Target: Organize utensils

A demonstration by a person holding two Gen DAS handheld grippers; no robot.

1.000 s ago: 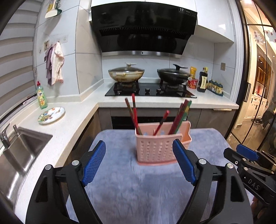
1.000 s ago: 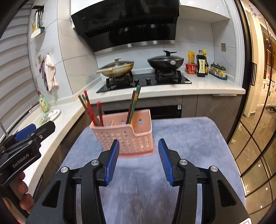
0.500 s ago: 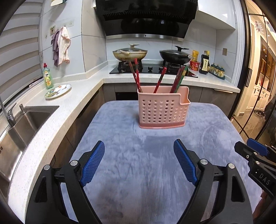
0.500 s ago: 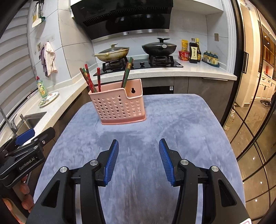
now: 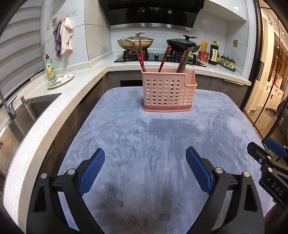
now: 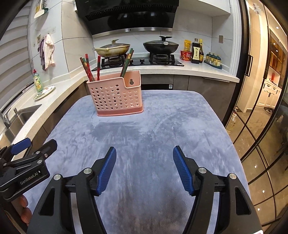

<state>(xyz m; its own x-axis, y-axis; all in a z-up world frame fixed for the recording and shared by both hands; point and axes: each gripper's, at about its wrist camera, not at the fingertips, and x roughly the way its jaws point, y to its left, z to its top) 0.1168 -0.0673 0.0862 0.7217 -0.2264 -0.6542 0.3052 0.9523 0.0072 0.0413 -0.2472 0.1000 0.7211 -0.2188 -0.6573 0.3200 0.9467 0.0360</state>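
Pink caddy (image 5: 168, 90) farther; tongs (image 5: 144, 158) wider apart.

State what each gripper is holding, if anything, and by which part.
Nothing is held. The left gripper and right gripper have just been opening, with only bare grey cloth between the jaws. The chopsticks stand in the pink holder.

White-tiled kitchen: speckled counter (image 5: 54, 115), steel sink (image 5: 27, 115), black hood (image 5: 153, 12).

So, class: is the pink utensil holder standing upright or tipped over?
Upright. The pink utensil holder sits flat on its base on the grey cloth, and the chopsticks poke out of its top.
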